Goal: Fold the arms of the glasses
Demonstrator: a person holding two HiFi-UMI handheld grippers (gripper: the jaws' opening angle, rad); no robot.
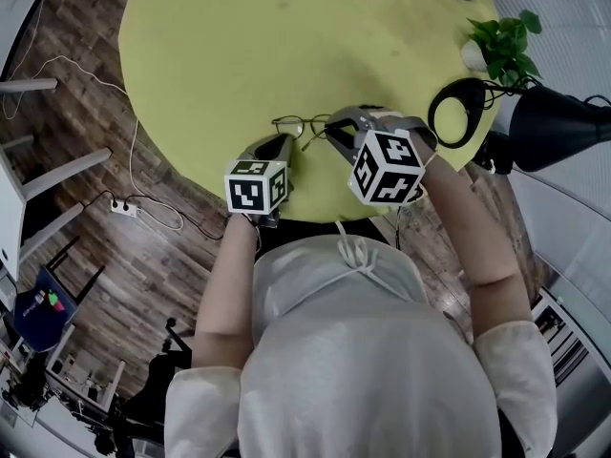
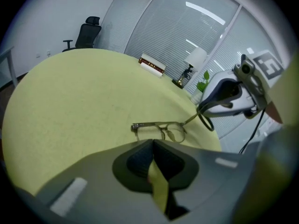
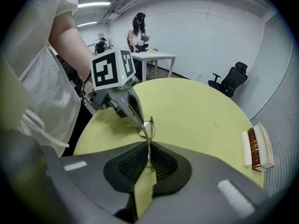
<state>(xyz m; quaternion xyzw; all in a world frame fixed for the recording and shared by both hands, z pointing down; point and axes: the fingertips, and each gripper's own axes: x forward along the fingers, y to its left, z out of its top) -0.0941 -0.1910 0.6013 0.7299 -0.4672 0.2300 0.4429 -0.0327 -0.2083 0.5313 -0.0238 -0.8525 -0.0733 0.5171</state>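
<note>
Two claws worked at the glasses (image 1: pixel 298 125), which rested on the near part of the round yellow-green desk (image 1: pixel 220 46), close to the edge where I stood.

(a) Right claw (image 3: pixel 149 146): I had it closed to a narrow slit on the thin metal arm at the right end of the glasses, with the wire running between its pads. I judged this grip was meant to swing that arm inward on its hinge.

(b) Left claw (image 2: pixel 152 143): its pads were together with nothing between them. The tips sat just short of the glasses on my side, near the left end of the frame. It looked placed to steady the front against the other claw's pull. I could not tell whether it touched the frame, or whether the left arm was already folded.

(c) Surface: a plain, matte desk top. Well beyond the glasses, toward the far rim, stood a stack of books (image 3: pixel 256 148), a shaded lamp (image 2: pixel 195 59) and a potted plant (image 1: pixel 506 41).

(d) Room: farther still from the glasses were a black office chair (image 2: pixel 86 31) and walls of slatted blinds (image 2: pixel 168 27). A white power strip (image 1: pixel 124 208) lay on the wood-plank floor (image 1: pixel 86 141), and a second person (image 3: pixel 138 29) stood at a white table (image 3: pixel 154 56).
</note>
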